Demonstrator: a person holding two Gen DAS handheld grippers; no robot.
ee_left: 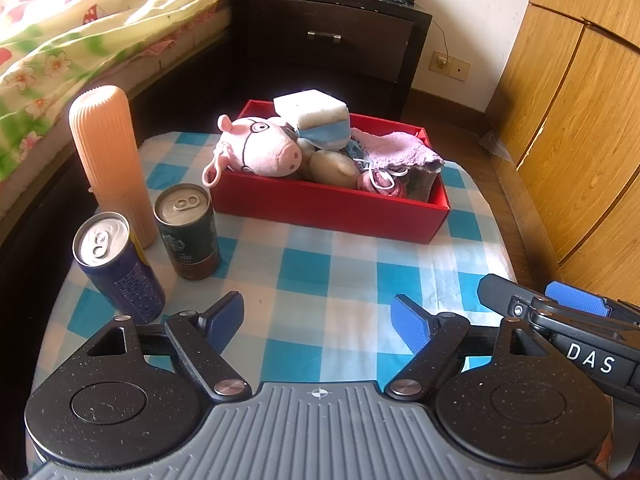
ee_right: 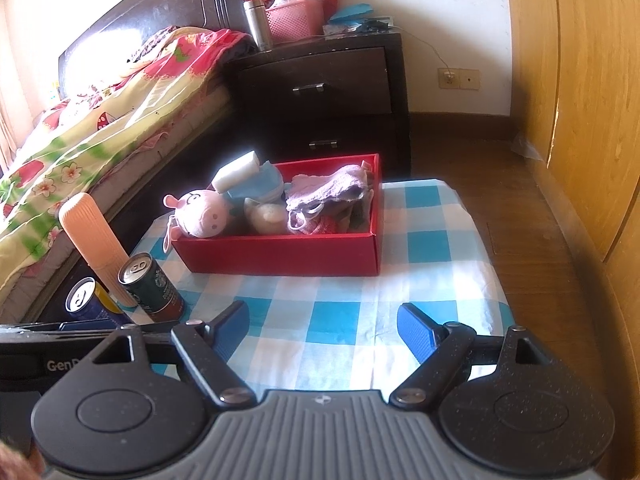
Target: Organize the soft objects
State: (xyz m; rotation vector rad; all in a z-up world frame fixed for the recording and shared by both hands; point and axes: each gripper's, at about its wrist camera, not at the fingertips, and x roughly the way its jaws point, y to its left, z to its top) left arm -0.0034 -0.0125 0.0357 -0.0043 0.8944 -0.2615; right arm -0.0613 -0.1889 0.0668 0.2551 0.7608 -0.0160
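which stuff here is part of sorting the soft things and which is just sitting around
Job: red box, pink pig plush, white sponge, blue face mask, lilac cloth.

Lying about: orange ribbed bottle, Starbucks can, blue can.

I have my left gripper [ee_left: 318, 322] and my right gripper [ee_right: 322, 330] side by side and level, each with its blue-padded fingers [ee_left: 408, 326] spread wide apart and nothing between them, the right one just showing at the left camera's edge.
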